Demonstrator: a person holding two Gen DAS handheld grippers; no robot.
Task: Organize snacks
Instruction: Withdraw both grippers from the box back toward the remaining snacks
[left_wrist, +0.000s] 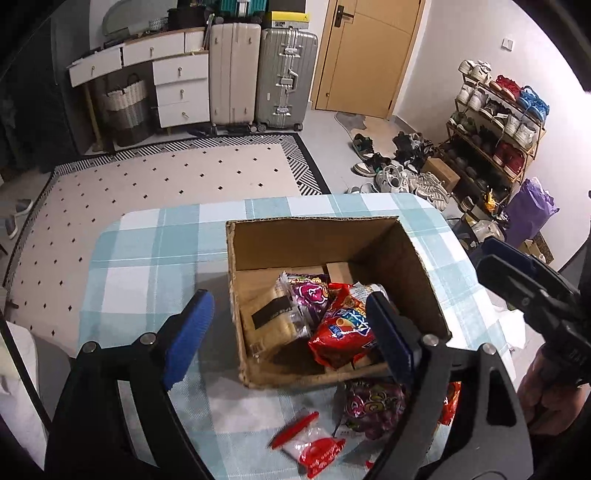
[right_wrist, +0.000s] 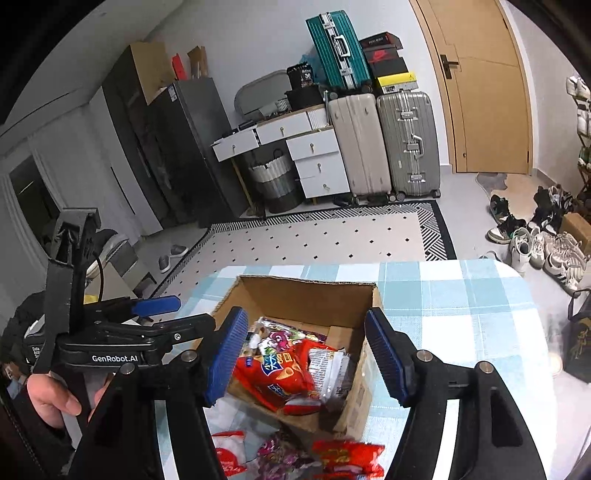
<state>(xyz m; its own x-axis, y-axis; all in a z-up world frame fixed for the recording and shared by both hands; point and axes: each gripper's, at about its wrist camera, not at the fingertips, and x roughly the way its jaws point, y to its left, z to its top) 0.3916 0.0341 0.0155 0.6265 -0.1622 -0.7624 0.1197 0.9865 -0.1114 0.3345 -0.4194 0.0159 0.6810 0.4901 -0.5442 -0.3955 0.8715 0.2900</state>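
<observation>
Both tools are empty and held over the near side of the cardboard box (left_wrist: 332, 258). Left tool (left_wrist: 288, 332): jaws well apart, nothing between the pads. Right tool (right_wrist: 306, 354): jaws apart, nothing gripped.

Landmark: the cardboard box, open-topped, standing on the checked desk (left_wrist: 147, 251).

Inside the box: a red snack bag (left_wrist: 340, 332) on top, a purple-and-pink packet (left_wrist: 310, 295) behind it toward the far wall, and a clear-wrapped pale packet (left_wrist: 273, 325) on the left side. A silvery wrapper (right_wrist: 328, 373) lies against the right of the red bag.

Outside the box, on the desk just in front of its near wall: a second purple packet (left_wrist: 369, 410), a small red-and-white packet (left_wrist: 310, 439), and another red bag (right_wrist: 347, 458) at the near edge.

Assessment: the job appears partly done. Several snacks are stowed; at least three remain on the desk. The box has ample room along its far wall. Remaining work, in my judgement, is to collect the loose packets and place them inside.
</observation>
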